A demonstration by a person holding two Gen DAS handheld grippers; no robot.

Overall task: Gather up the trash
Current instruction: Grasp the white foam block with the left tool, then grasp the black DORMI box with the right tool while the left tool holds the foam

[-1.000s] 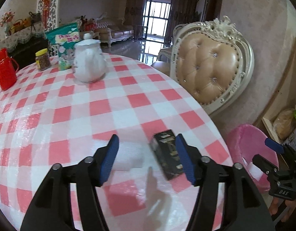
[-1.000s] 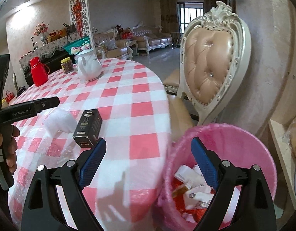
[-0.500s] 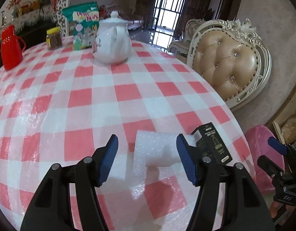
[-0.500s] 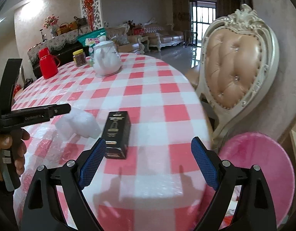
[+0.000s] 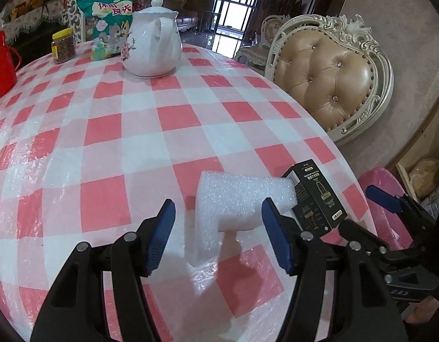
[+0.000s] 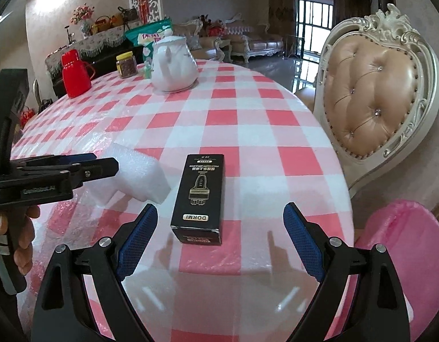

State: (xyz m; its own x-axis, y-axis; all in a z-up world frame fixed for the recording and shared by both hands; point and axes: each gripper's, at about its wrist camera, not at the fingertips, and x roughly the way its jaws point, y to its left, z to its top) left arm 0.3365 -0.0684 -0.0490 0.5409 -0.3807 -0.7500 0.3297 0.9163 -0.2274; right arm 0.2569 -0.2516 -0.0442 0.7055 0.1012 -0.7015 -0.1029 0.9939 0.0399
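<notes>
Foam and box wait at the table's edge

Table (image 6: 248, 131) under a red-and-white checked plastic cloth fills the room's near side, a tufted cream chair (image 6: 373, 105) drawn up beside it. Down off the rim sits the pink-lined trash bin (image 6: 404, 256). At the far end stand a white teapot (image 6: 174, 65), a red jug (image 6: 75, 69), a green snack bag (image 5: 109, 27) and a yellow-lidded jar (image 6: 126, 64). Near the edge lies a white foam piece (image 5: 236, 199), with a black DORMI box (image 6: 201, 196) just beside it, apparently touching. The left gripper (image 5: 216, 228) hangs over the foam, jaws apart on either side, not pressing. The right gripper (image 6: 219, 236) stands wide before the box, holding nothing.
</notes>
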